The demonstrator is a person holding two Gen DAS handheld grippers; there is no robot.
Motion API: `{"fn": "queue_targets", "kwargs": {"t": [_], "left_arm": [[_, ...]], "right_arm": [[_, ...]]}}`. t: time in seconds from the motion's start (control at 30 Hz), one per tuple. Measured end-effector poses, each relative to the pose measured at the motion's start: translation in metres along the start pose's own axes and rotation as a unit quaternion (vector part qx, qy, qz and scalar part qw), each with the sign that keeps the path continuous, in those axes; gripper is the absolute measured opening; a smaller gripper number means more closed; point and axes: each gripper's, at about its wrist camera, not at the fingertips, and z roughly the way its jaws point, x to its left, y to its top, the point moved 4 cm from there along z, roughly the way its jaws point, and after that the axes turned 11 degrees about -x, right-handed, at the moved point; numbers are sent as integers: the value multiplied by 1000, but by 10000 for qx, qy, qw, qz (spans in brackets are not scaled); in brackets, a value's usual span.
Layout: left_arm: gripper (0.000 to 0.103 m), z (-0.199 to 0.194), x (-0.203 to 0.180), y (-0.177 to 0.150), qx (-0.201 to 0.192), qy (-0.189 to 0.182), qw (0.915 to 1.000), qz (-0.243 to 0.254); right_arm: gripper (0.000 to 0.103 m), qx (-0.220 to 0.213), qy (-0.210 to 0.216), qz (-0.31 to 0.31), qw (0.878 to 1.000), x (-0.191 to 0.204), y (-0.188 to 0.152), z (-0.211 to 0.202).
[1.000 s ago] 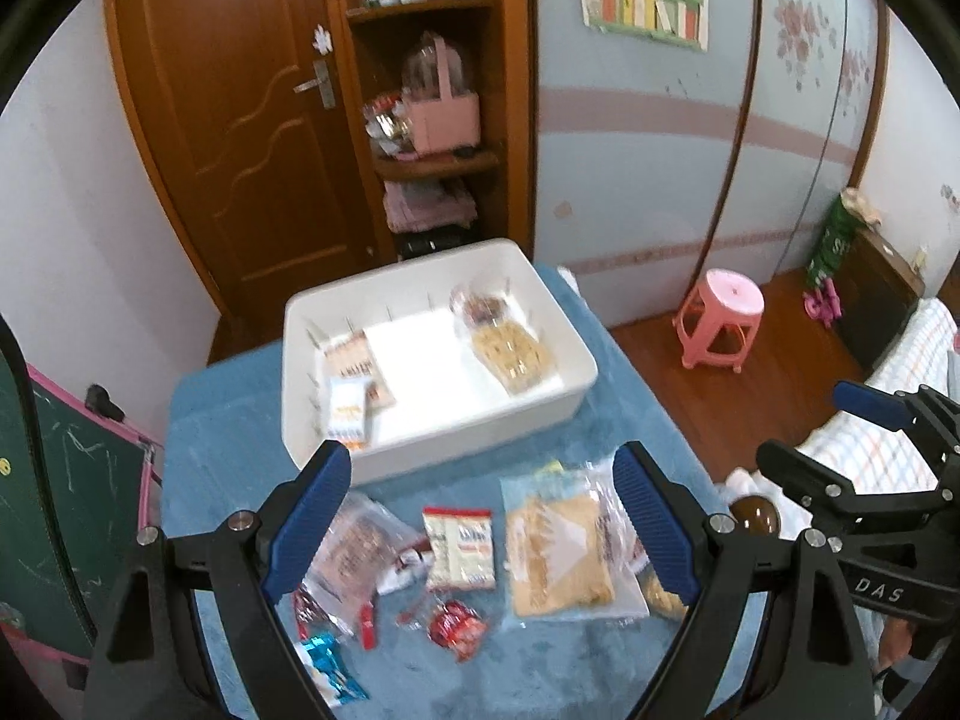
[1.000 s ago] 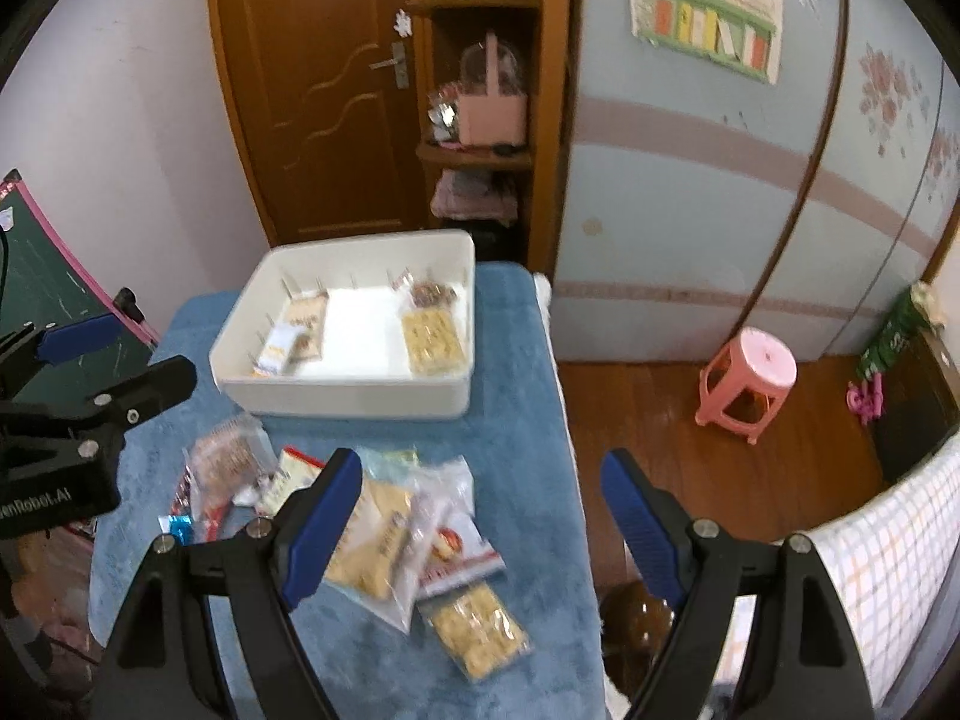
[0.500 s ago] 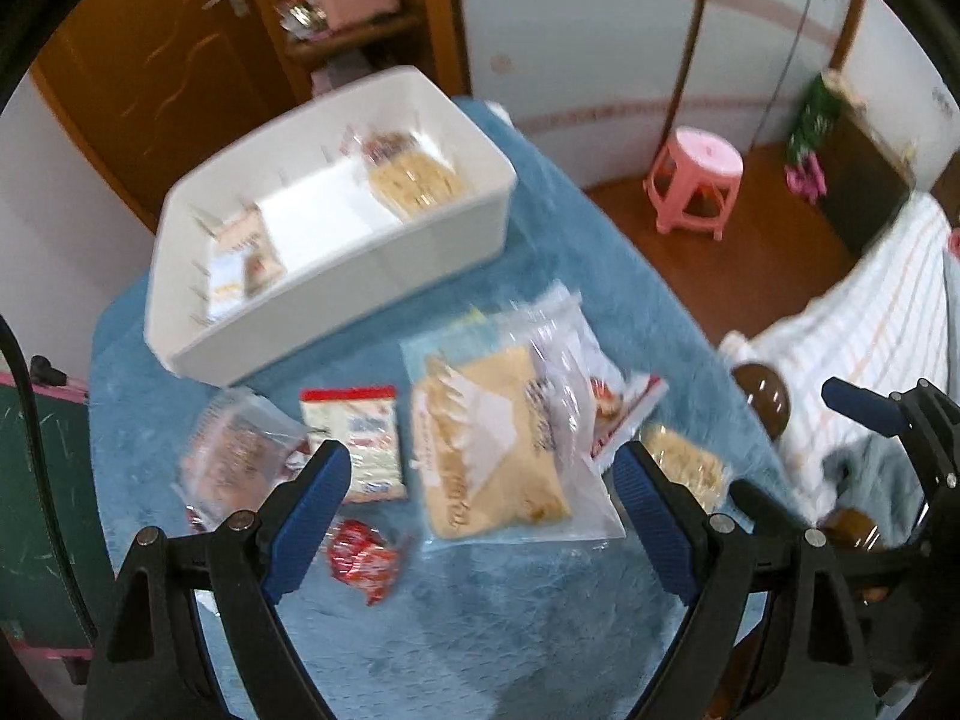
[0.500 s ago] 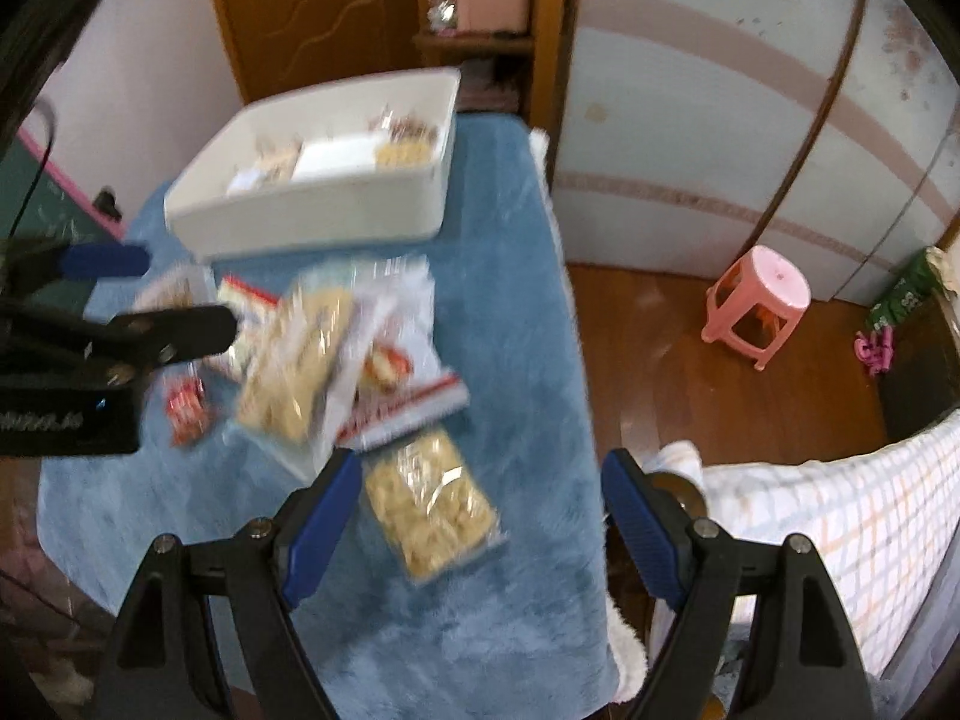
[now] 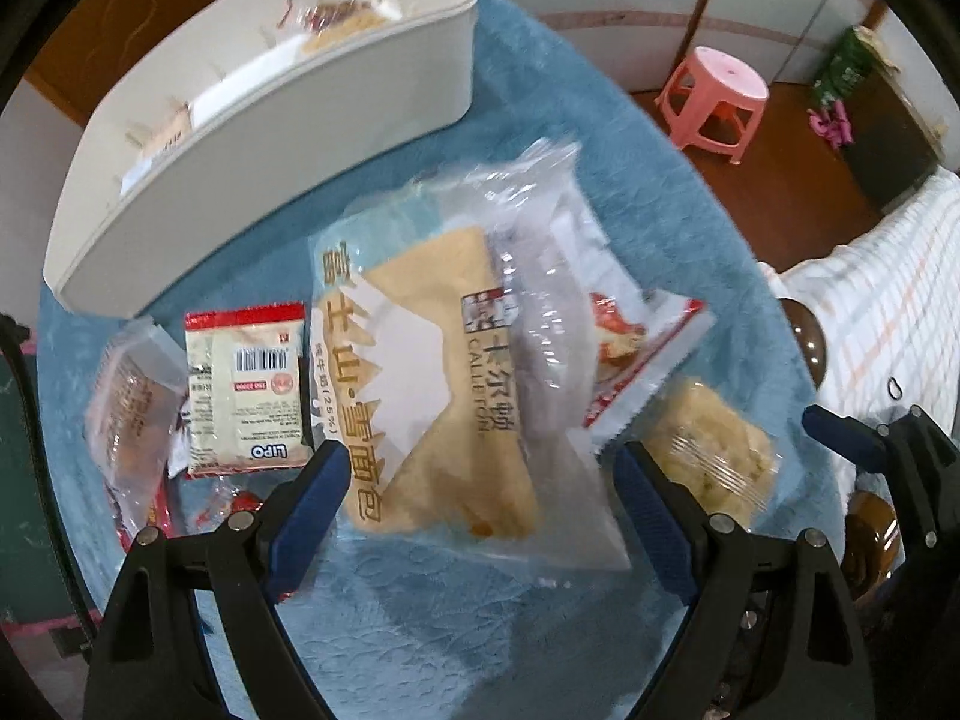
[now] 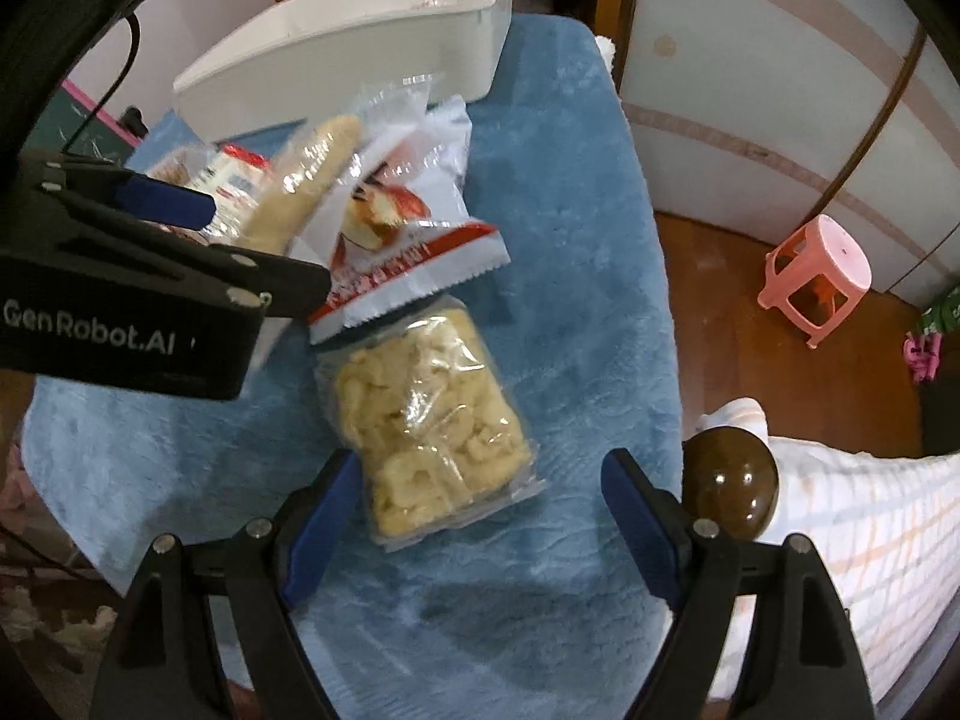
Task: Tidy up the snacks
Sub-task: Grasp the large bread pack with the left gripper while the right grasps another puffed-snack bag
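Right wrist: cracker bag point(image 6: 429, 420) between open fingers point(image 6: 321, 522)

Pink plastic stool point(image 6: 817, 273) on brown wood floor point(image 6: 738, 300); pale panelled wardrobe point(image 6: 750, 42) behind; wooden door point(image 5: 126, 6) far left.

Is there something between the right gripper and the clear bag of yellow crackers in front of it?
Nothing visible does. The right gripper is open, with the cracker bag directly ahead on the blue cloth. The red and white packet overlaps only the bag's far end.
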Motion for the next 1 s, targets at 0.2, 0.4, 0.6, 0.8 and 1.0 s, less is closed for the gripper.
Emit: {"fn": "queue_targets", "kwargs": {"t": [0.2, 0.4, 0.6, 0.8, 1.0], "left_arm": [[89, 15, 17, -5, 173, -68, 9990, -409], [90, 23, 38, -13, 232, -298, 9950, -920], [69, 14, 44, -18, 30, -532, 9951, -829], [32, -19, 38, -15, -285, -676, 9960, -504], [17, -42, 56, -16, -440, -935, 9920, -731]], "right_arm": [[83, 144, 106, -244, 9995, 10, -1, 12], [83, 245, -6, -568, 9981, 25, -4, 25], [67, 169, 19, -497, 9986, 28, -2, 21], [65, 140, 166, -257, 9994, 32, 0, 10], [64, -40, 288, -162, 9994, 46, 2, -12]]}}
